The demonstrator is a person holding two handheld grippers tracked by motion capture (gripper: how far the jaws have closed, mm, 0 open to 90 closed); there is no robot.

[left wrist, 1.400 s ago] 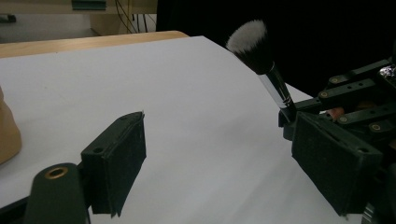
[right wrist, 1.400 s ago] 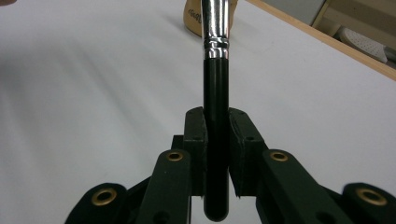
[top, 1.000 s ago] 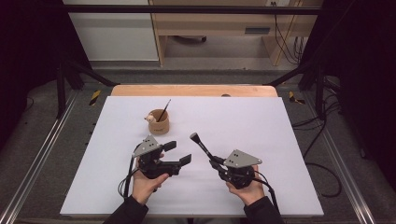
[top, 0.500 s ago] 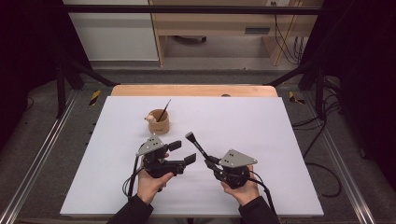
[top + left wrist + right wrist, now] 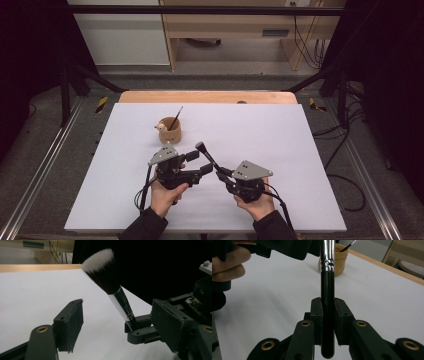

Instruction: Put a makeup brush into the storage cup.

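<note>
Right gripper (image 5: 218, 172) clamps the brush (image 5: 113, 287) low on its black handle, bristles angled up toward the left gripper (image 5: 197, 164), likely for a handover. Left jaws have just been closing around the ferrule but are apart, pads not touching it yet. Farther back, the cup (image 5: 171, 132) holds a thin brush (image 5: 175, 118), probably where this one goes.

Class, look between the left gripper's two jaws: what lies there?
In the left gripper view, the makeup brush held by the right gripper stands between the left gripper's open jaws, untouched.
</note>
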